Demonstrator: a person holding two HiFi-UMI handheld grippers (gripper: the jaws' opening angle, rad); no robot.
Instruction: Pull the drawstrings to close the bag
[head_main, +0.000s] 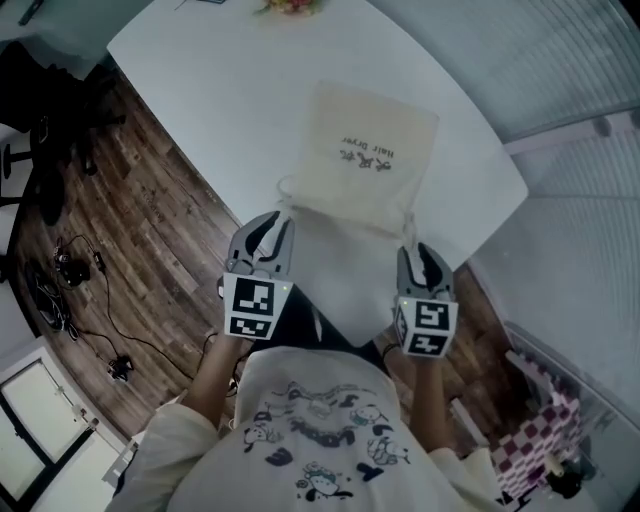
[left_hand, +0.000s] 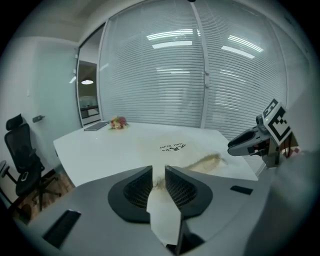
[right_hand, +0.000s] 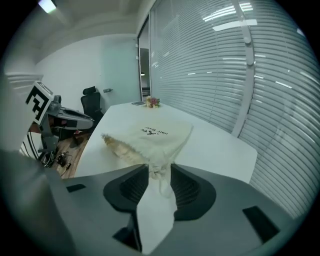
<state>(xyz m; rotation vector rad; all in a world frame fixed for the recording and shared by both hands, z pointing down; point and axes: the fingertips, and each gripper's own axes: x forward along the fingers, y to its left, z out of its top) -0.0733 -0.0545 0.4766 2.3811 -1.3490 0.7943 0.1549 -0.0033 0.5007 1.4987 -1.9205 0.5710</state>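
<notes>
A cream drawstring bag with dark print lies flat on the white table, its gathered mouth toward me. My left gripper is at the mouth's left corner and my right gripper at its right corner. In the left gripper view the jaws stand slightly apart, and a thin frayed drawstring lies in the gap without being pinched. In the right gripper view the jaws stand wider, with the knotted drawstring end loose between them. The bag's mouth looks bunched.
A small bunch of flowers and a dark notebook sit at the table's far end. A black office chair stands on the wooden floor to the left, with cables nearby. Window blinds line the far and right sides.
</notes>
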